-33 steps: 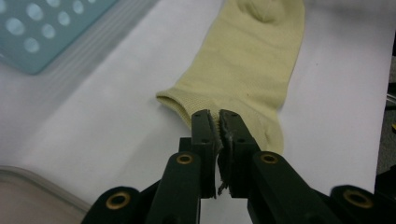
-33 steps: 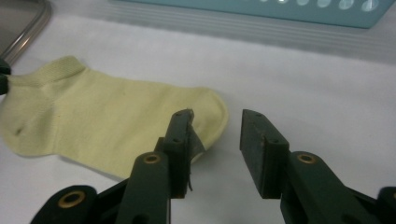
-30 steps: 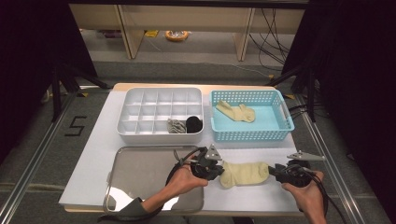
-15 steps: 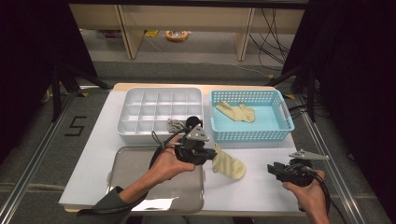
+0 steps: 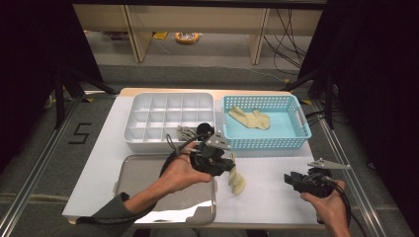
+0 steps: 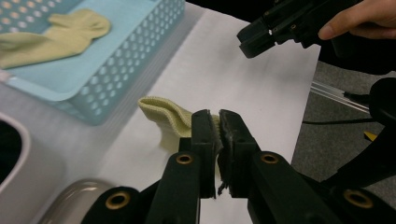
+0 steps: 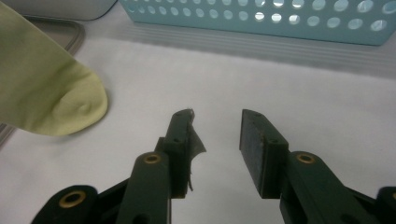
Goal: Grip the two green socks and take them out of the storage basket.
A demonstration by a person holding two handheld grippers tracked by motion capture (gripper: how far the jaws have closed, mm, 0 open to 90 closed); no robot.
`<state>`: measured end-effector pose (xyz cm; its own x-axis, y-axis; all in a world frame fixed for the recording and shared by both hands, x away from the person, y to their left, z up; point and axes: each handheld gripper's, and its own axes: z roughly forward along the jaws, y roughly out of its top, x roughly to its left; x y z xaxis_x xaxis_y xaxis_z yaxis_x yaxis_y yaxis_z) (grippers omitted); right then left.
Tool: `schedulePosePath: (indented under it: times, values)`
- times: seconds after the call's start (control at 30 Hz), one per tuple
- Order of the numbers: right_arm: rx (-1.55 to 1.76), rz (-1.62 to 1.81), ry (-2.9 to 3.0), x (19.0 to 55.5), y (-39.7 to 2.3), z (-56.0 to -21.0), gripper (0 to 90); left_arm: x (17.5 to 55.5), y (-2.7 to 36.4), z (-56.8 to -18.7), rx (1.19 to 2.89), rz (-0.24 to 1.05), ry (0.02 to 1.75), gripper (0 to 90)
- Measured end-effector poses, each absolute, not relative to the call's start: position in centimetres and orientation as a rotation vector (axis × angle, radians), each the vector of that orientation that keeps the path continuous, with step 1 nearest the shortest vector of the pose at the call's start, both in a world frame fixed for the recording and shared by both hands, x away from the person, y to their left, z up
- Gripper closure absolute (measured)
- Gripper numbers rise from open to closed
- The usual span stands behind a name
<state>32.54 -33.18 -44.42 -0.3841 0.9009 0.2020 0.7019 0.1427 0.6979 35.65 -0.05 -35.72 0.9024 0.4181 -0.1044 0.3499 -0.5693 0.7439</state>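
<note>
At lower centre of the high view, the left gripper (image 5: 225, 165) has its jaws clamped on a pale yellow sock (image 5: 236, 180), hanging between the metal tray (image 5: 143, 173) and bare white surface (image 5: 269, 190). At lower right, the right gripper (image 5: 291, 178) rests with jaws parted, empty.

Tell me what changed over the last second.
The left gripper, shut on the yellow sock, lifted it off the table toward the blue basket. The right gripper let go of the sock's other end and stays put, open. The basket's own sock and the divided tray are unchanged.
</note>
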Motion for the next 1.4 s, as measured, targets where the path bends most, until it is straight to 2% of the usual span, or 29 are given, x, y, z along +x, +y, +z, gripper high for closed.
schedulePosePath:
  times: [0.13, 0.43, 0.8, 1.03, 1.07, 1.23, 1.3, 1.4]
  values:
    - [1.613, 1.085, 2.13, 32.3, -33.4, -44.2, 64.8, 36.2, -3.2, -37.4, 2.218, 0.034, 0.545, 84.2]
    - [1.654, 1.116, 2.045, 32.1, -36.1, -44.1, 64.8, 37.6, -9.6, -39.8, 2.225, -0.018, 0.555, 84.3]
    - [1.684, 1.13, 2.013, 32.1, -37.0, -44.2, 64.6, 39.6, -13.6, -43.4, 2.247, -0.048, 0.633, 84.1]
    - [1.644, 1.097, 2.026, 32.2, -37.5, -44.2, 64.3, 40.0, -14.8, -44.9, 2.245, -0.063, 0.673, 82.3]
    - [1.686, 1.117, 2.011, 32.1, -37.2, -44.2, 64.1, 40.0, -14.8, -45.0, 2.243, -0.068, 0.667, 80.7]
    - [1.658, 1.114, 2.025, 32.1, -37.6, -44.2, 63.9, 39.7, -14.1, -44.6, 2.213, -0.022, 0.658, 58.6]
    - [1.653, 1.11, 2.02, 32.1, -37.6, -44.1, 63.9, 39.6, -13.2, -44.2, 2.177, -0.05, 0.672, 55.7]
    - [1.635, 1.123, 2.025, 32.0, -37.5, -43.9, 63.5, 39.5, -10.8, -43.5, 2.18, 0.023, 0.667, 52.6]
